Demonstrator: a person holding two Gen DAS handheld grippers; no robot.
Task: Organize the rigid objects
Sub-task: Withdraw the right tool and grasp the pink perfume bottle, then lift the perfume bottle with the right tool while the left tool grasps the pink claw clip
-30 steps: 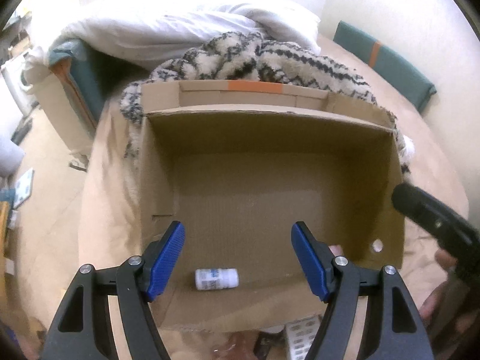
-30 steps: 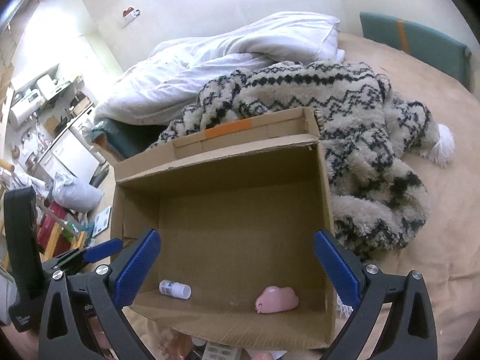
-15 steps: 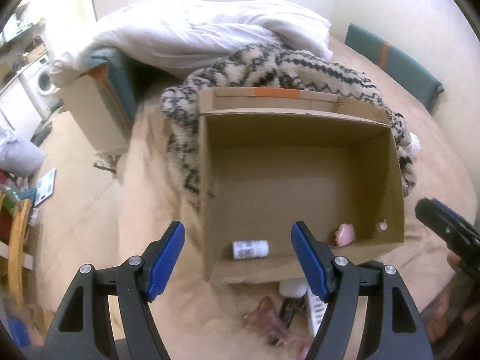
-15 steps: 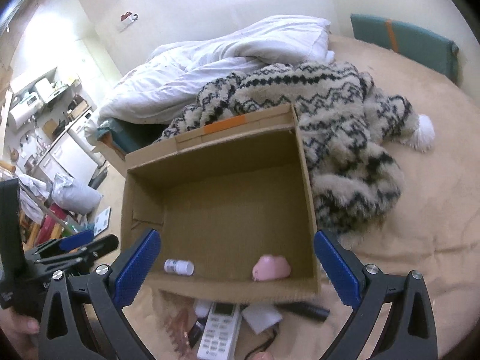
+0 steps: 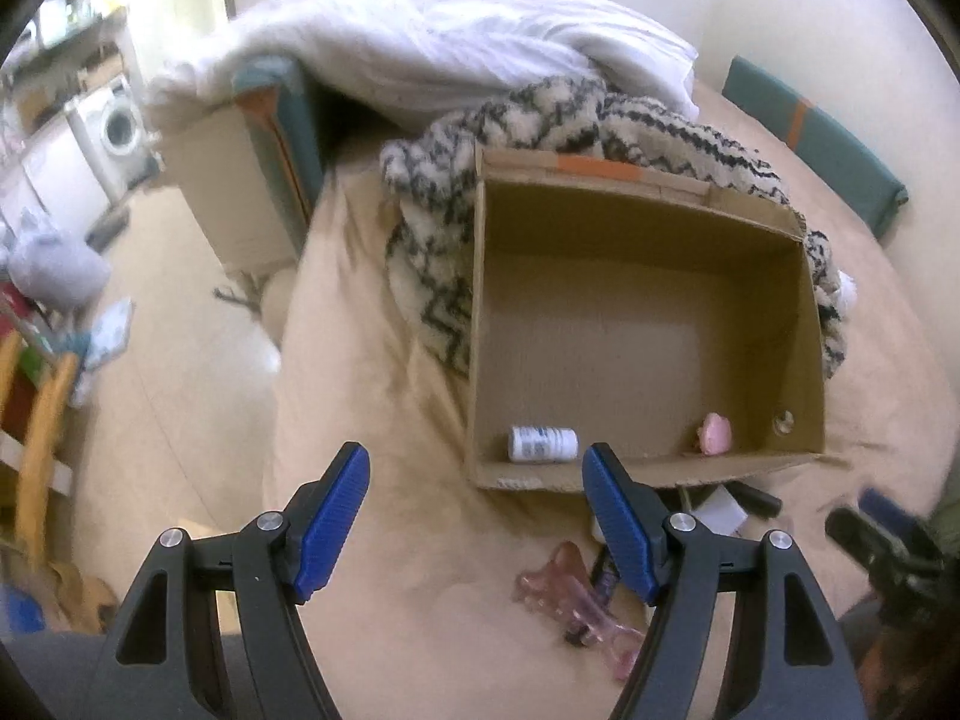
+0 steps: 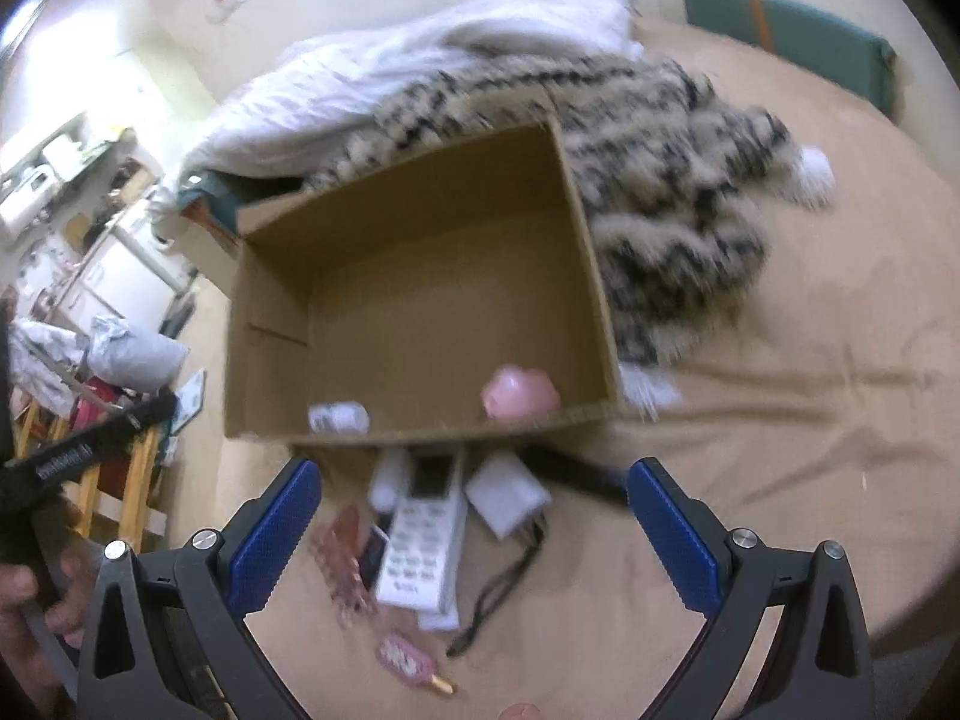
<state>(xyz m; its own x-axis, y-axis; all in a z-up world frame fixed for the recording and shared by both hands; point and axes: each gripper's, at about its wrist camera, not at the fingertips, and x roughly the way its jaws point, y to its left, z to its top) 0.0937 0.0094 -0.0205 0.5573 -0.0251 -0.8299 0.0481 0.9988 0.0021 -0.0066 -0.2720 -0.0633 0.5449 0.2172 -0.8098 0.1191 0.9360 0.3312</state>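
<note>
An open cardboard box [image 5: 774, 222] [image 6: 414, 432] stands on the beige bed. Inside it lie a small white bottle [image 5: 543, 443] [image 6: 338, 417] and a pink object [image 5: 715, 433] [image 6: 519, 393]. In front of the box lie a white remote [image 6: 423, 540], a white adapter [image 6: 507, 495] with a black cord, a pink hair clip [image 5: 570, 594] [image 6: 342, 558] and a pink ice-pop toy [image 6: 408, 660]. My left gripper [image 5: 477, 525] is open and empty, left of the pile. My right gripper [image 6: 474, 537] is open and empty above the remote.
A patterned fleece blanket [image 5: 432, 276] [image 6: 672, 216] and a white duvet [image 5: 456, 54] lie behind the box. The bed edge drops to the floor at left [image 5: 198, 372]. A teal cushion [image 5: 810, 138] stands at the back right.
Both grippers have pulled back from the box toward the near side of the bed. The pile of objects in front of the box has come into view.
</note>
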